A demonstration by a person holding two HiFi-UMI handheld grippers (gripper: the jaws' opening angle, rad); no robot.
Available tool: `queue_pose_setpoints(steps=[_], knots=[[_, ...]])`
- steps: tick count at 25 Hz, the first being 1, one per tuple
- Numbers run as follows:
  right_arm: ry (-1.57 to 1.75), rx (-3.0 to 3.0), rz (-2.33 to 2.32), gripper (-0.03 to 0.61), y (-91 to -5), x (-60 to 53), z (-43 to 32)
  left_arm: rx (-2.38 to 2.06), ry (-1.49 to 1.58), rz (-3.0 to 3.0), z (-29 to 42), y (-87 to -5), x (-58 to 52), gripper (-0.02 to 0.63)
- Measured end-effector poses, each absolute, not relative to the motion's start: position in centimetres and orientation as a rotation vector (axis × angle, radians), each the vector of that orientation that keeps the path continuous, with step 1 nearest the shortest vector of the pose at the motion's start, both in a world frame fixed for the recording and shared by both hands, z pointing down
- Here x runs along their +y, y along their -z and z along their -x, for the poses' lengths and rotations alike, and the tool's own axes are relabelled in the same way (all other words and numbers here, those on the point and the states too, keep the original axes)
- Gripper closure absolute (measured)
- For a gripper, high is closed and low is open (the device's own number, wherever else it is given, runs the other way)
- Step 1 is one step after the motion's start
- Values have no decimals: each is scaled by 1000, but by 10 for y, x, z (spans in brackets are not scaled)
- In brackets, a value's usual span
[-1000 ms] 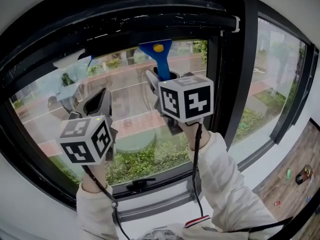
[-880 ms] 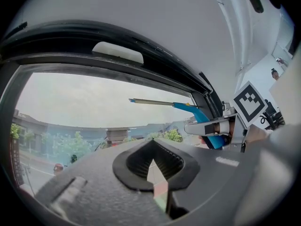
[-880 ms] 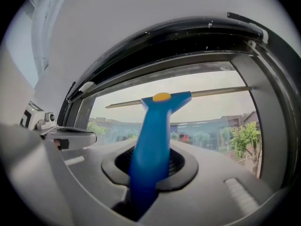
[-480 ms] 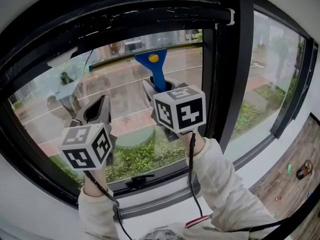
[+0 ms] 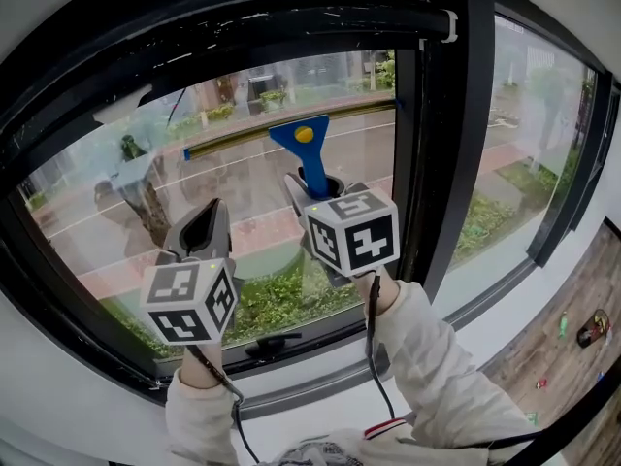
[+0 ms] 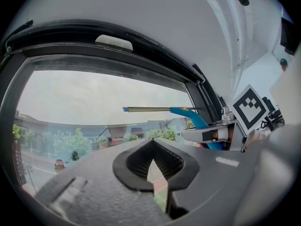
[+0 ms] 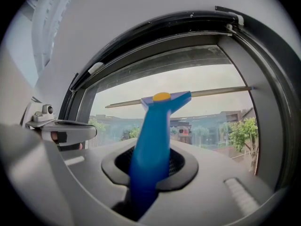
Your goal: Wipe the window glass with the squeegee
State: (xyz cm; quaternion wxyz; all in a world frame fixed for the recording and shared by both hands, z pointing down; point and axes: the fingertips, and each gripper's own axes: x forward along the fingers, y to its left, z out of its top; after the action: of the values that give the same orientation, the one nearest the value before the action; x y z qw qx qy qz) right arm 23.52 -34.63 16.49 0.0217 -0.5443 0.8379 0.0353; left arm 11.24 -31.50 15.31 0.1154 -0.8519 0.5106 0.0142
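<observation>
A blue squeegee [image 5: 309, 153] with a yellow knob stands upright against the window glass [image 5: 126, 212]. Its long blade [image 5: 252, 136] lies across the pane, from the left part to the black mullion. My right gripper [image 5: 328, 190] is shut on the squeegee's blue handle [image 7: 150, 145]. In the left gripper view the squeegee [image 6: 190, 114] shows at the right, with its blade [image 6: 150, 109] level on the glass. My left gripper [image 5: 206, 223] hovers lower left of the squeegee, shut with nothing held, its ribbed pads [image 6: 141, 161] together.
A thick black mullion [image 5: 441, 134] stands just right of the squeegee, with a second pane [image 5: 529, 134] beyond it. The black upper frame [image 5: 243, 37] arches overhead. A window latch [image 5: 267, 348] sits on the lower frame. Wooden floor [image 5: 572, 348] shows at lower right.
The squeegee and right gripper have moved down the glass from near the upper frame. The left gripper has dropped lower and a little to the right.
</observation>
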Motion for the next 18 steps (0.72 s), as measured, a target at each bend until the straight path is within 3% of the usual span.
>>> queue_pose_setpoints(steps=[18], knots=[[-56, 2635, 1700, 488, -230, -341, -229, 1478, -12, 2578, -129, -218, -312, 614]])
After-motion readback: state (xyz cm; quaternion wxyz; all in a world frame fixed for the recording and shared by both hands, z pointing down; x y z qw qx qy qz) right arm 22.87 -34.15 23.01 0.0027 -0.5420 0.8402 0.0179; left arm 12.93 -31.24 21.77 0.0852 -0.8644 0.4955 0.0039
